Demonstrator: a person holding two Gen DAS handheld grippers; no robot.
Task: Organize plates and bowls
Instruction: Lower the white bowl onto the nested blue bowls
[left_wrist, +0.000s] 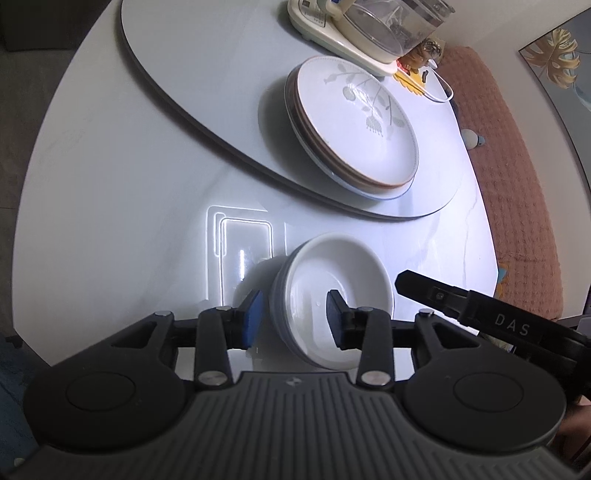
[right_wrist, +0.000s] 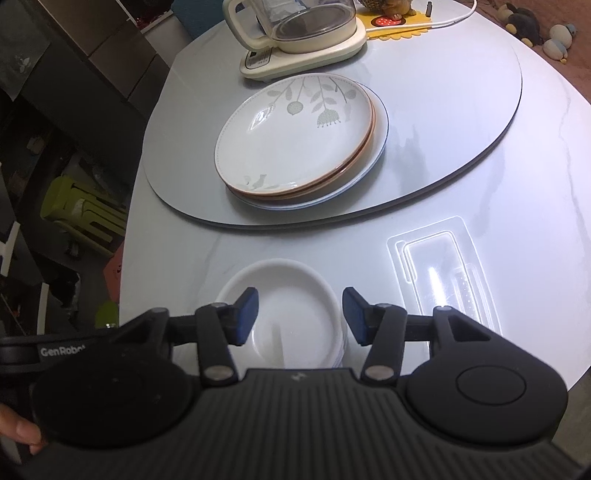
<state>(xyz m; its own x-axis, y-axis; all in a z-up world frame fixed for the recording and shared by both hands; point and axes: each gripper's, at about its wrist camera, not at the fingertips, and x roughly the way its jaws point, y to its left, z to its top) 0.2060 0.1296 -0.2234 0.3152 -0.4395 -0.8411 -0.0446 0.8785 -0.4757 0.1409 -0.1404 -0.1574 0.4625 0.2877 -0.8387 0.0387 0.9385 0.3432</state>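
A stack of small white bowls (left_wrist: 343, 266) stands on the white table, close to its near edge. My left gripper (left_wrist: 293, 312) is open and straddles the stack's left rim, one blue pad outside and one inside, neither pressing. In the right wrist view the bowls (right_wrist: 291, 284) lie under my right gripper (right_wrist: 301, 314). It is open astride their right rim, with a gap at the pads. A stack of flower-patterned plates (left_wrist: 354, 122) (right_wrist: 295, 136) rests on the grey turntable (left_wrist: 221, 110) (right_wrist: 461, 110) beyond.
A cream appliance with a glass pot (left_wrist: 369, 33) (right_wrist: 295, 37) stands at the turntable's far side, by a yellow mat (right_wrist: 399, 26) and a white cable. A clear plastic tray (left_wrist: 243, 254) (right_wrist: 443, 273) lies beside the bowls. A green stool (right_wrist: 81, 206) stands off the table.
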